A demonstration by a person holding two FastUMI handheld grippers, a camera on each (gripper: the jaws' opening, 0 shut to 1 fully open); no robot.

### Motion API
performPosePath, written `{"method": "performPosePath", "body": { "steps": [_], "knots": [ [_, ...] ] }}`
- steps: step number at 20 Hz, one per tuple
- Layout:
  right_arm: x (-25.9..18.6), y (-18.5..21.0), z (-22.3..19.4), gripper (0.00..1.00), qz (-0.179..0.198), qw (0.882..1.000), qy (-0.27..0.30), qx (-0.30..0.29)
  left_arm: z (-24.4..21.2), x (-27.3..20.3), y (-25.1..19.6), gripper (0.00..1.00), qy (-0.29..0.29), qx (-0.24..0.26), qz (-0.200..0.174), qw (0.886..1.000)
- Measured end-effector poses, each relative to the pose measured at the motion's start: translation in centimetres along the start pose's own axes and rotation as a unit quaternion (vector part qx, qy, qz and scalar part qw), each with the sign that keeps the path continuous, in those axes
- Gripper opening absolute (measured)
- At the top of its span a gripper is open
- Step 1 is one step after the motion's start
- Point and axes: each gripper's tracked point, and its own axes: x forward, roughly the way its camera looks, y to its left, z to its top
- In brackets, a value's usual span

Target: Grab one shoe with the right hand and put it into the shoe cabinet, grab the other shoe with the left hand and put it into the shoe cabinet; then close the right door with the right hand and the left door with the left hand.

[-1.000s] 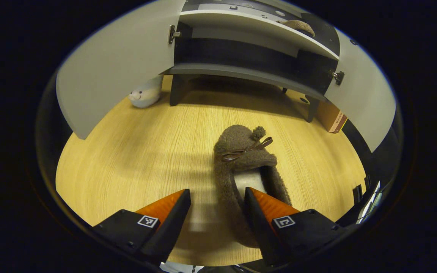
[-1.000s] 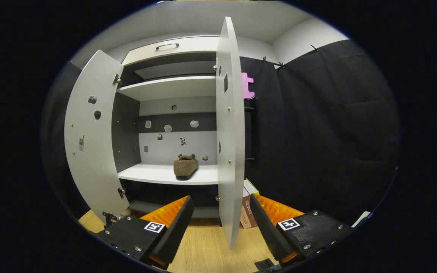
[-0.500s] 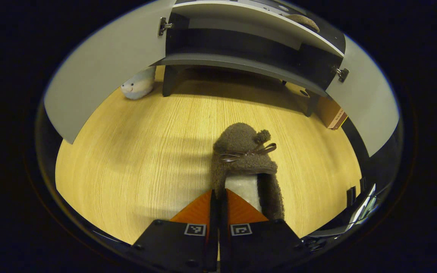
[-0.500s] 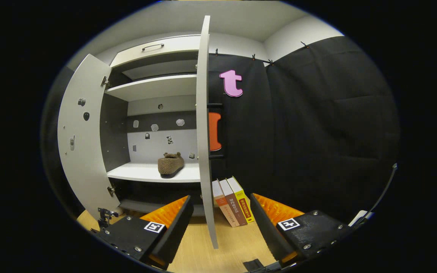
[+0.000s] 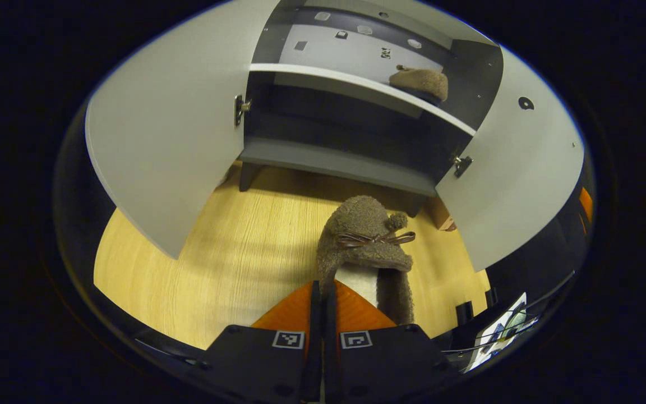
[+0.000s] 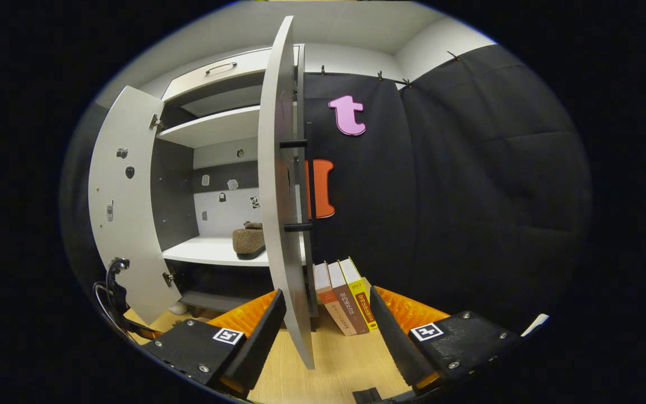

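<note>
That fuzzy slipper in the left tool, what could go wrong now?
The left tool pinches only the slipper by its side wall, so it may sag or slip out. The white shelf already holds the other slipper, and the open doors narrow the way in.

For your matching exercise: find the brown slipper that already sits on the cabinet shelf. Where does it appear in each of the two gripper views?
Left gripper view: shelved slipper sits upper right of centre, on the white shelf.
Right gripper view: shelved slipper sits left of centre, partly hidden behind the right door's edge.
Shared landmark: that white shelf, with small stickers on the back panel above it.
</note>
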Motion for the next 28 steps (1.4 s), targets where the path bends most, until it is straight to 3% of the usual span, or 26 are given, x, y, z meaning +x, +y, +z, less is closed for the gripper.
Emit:
{"method": "performPosePath", "body": {
  "steps": [7, 11, 17, 21, 25, 28],
  "knots": [
    [1.3, -2.6, -0.1, 0.93, 0.019, 1.0, 0.008, 0.022, 11.6, -6.0, -3.3, 0.09, -0.082, -0.007, -0.019, 0.996],
    [1.2, -4.1, -0.2, 0.93, 0.016, 0.999, 0.009, 0.026, 21.3, -7.8, -2.5, 0.09, -0.139, 0.016, 0.01, 0.99],
    [1.9, -6.3, -0.4, 0.93, 0.002, 0.999, 0.01, 0.036, 36.2, -4.8, -2.8, 0.08, -0.193, 0.018, 0.017, 0.981],
    [2.2, -7.4, -0.5, 0.93, -0.01, 0.999, 0.012, 0.038, 43.1, -2.5, -2.8, 0.09, -0.216, -0.004, 0.005, 0.976],
    [2.8, -8.3, -0.9, 0.93, -0.023, 0.999, 0.016, 0.039, 47.1, 0.8, -2.1, 0.09, -0.21, -0.001, 0.026, 0.977],
    [3.0, -9.1, -1.1, 0.93, -0.033, 0.998, 0.02, 0.042, 46.7, 5.1, -1.8, 0.09, -0.173, -0.013, 0.023, 0.985]
  ]
}}
